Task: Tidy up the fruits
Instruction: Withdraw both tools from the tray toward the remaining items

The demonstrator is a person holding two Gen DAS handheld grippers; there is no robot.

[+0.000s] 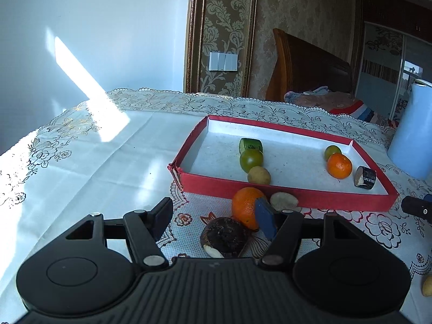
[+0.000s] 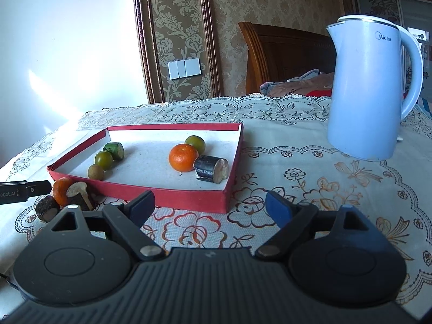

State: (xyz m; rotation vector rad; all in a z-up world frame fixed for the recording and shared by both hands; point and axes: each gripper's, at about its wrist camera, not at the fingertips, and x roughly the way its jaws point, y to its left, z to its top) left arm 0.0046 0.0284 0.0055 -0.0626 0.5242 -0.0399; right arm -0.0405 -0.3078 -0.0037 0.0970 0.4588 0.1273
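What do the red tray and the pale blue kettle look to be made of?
Red tray: likely paperboard, matte, with a white lining and a frayed, torn corner. Pale blue kettle: probably plastic, smooth with a soft sheen, moulded handle and printed logo.

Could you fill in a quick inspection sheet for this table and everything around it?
Surface: floral tablecloth, sunlit at the left.
Job's things: red tray holds six pieces, among them an orange and a dark cane stub. Outside its front wall: a second orange and three cut pieces.
Clutter: blue kettle.
Grippers: left gripper open, one blue finger in front of the outside orange; right gripper open, nothing between the fingers.
Cables: nothing seen.
Surroundings: wallpaper, light switch, wooden headboard.
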